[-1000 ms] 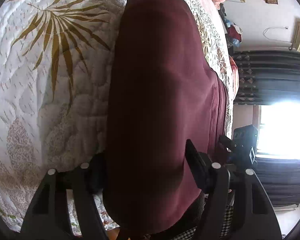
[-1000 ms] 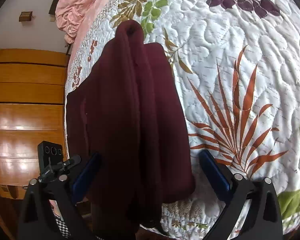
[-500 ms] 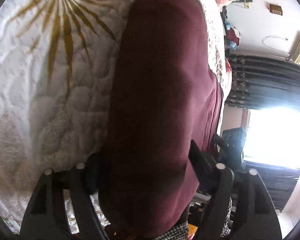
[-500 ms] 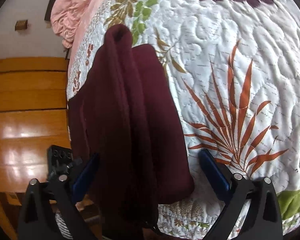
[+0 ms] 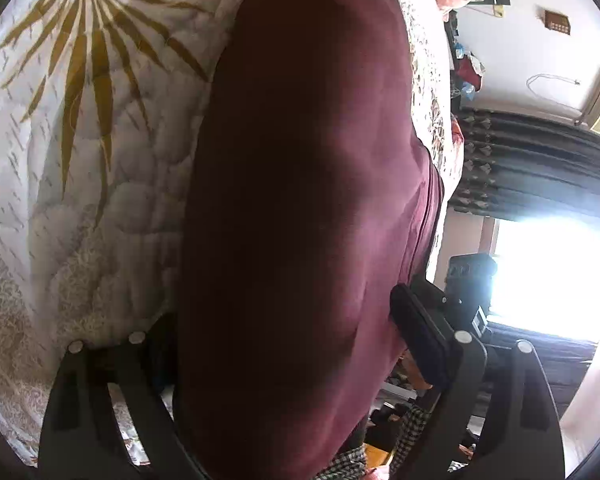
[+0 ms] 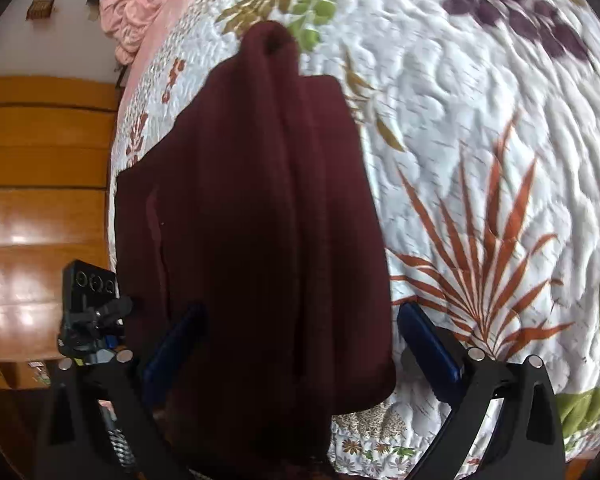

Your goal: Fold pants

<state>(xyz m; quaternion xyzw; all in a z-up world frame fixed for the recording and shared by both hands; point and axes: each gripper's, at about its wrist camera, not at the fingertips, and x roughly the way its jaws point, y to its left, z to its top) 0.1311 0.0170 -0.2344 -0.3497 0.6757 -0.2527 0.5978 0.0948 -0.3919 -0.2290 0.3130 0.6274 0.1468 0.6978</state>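
Note:
Dark maroon pants [image 5: 300, 208] lie lengthwise on a white quilted bedspread [image 5: 100, 160] with leaf prints. They fill the middle of the left wrist view, running away from me between the fingers. My left gripper [image 5: 288, 344] is open, its jaws wide on either side of the near end of the cloth. In the right wrist view the pants [image 6: 252, 220] are bunched into long folds, narrowing to a far end. My right gripper [image 6: 296, 340] is open, with its blue pads [image 6: 428, 344] set either side of the near cloth.
The bedspread [image 6: 500, 160] stretches to the right in the right wrist view. A pink blanket [image 6: 136, 4] lies at the far end. A wooden wardrobe [image 6: 40, 200] stands left of the bed. Dark curtains [image 5: 540, 168] and a bright window are to the right in the left wrist view.
The left gripper has moved closer to the pants, which now fill more of its view. The right wrist view has shifted slightly. Both grippers stay open.

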